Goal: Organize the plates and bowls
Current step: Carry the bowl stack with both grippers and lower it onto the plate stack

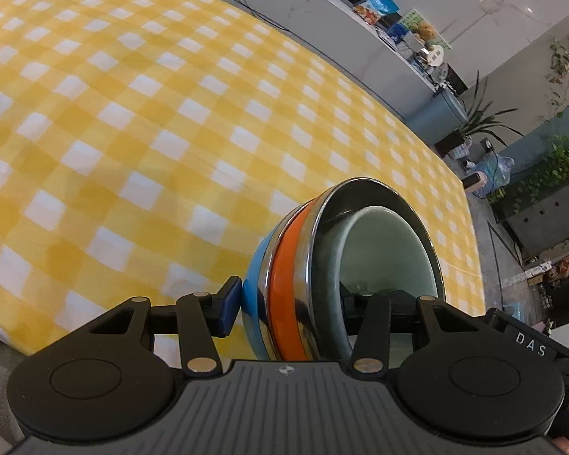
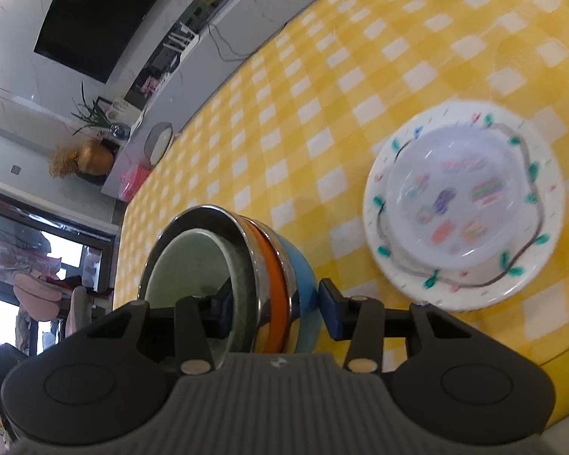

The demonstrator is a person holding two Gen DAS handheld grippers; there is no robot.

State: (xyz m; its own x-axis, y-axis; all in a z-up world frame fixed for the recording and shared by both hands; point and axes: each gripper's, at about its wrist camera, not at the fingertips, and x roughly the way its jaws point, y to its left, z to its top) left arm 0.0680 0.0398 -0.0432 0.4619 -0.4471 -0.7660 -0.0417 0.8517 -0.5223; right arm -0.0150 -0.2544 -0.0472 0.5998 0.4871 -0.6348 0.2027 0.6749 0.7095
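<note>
A nested stack of bowls [image 1: 296,265] fills the lower middle of the left wrist view: a blue bowl outermost, then steel and orange rims, with a pale green bowl innermost. My left gripper [image 1: 294,303] is shut on its wall, the blue pad on the blue outside and the other finger inside the green bowl. The right wrist view shows the same stack of bowls [image 2: 273,265] from the opposite side. My right gripper [image 2: 277,313] grips it there, one finger inside and its blue pad at the blue outside. A small white patterned plate lies on a larger plate [image 2: 462,208] to the right.
A yellow and white checked tablecloth [image 1: 132,132] covers the table. Its far edge runs past a long grey counter [image 1: 322,3] with packets on it. Plants [image 1: 550,174] and a dark cabinet stand beyond the table's right end.
</note>
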